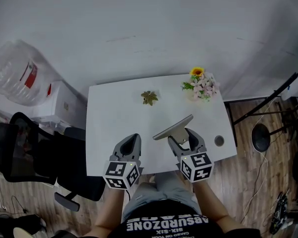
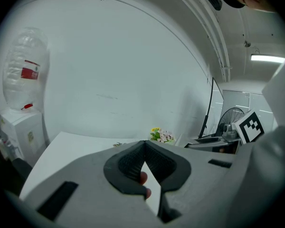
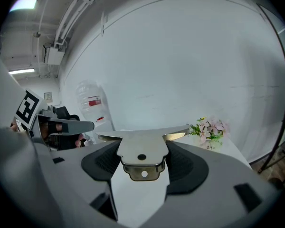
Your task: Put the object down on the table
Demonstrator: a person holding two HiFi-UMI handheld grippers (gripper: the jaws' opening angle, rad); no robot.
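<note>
My right gripper [image 1: 182, 139] is shut on a flat metal tool [image 1: 173, 127] with a wide blade, held tilted above the near right part of the white table [image 1: 114, 113]. In the right gripper view the tool [image 3: 141, 144] spans both pads, its blade edge pointing away, and the right gripper [image 3: 142, 152] clamps its folded handle. My left gripper [image 1: 132, 141] hovers over the table's front edge, to the left of the tool. Seen in its own view, the left gripper [image 2: 145, 144] is shut with nothing between its tips.
A small bunch of flowers [image 1: 201, 86] stands at the table's far right corner, a brown leaf-like ornament [image 1: 149, 97] at the far middle. A round grommet [image 1: 219, 141] sits near the right edge. Left of the table are a black chair [image 1: 20, 152] and a water bottle [image 1: 17, 73].
</note>
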